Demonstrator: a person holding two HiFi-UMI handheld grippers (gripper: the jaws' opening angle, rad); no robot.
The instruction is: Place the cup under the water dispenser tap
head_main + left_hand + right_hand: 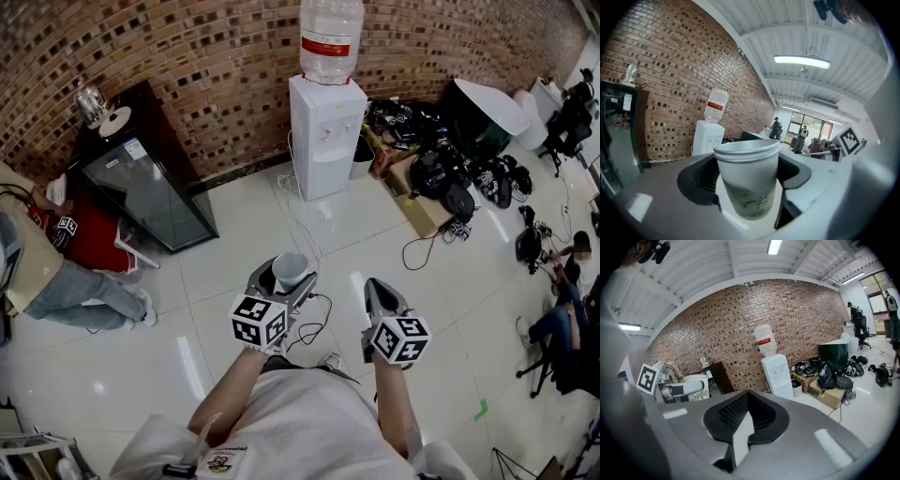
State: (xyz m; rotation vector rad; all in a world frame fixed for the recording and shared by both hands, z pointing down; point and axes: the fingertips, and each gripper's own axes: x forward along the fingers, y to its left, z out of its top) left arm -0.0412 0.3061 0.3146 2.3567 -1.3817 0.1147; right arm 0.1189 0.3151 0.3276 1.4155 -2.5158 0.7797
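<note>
- Left gripper (pixel 282 285): my jaws are clamped on the cup (pixel 746 180), one on each side of its wall; cup upright, mouth up, with a green leaf print low on its side.
- Cup is in the air over the white tiled floor (pixel 234 244), carried in front of me.
- Water dispenser (pixel 325 136) stands at the floor's far edge against the brick wall (pixel 206 56), bottle (pixel 331 37) on top; well apart from the cup.
- Right gripper (pixel 379 296): jaws together, nothing between them; it is just beside the left one.
</note>
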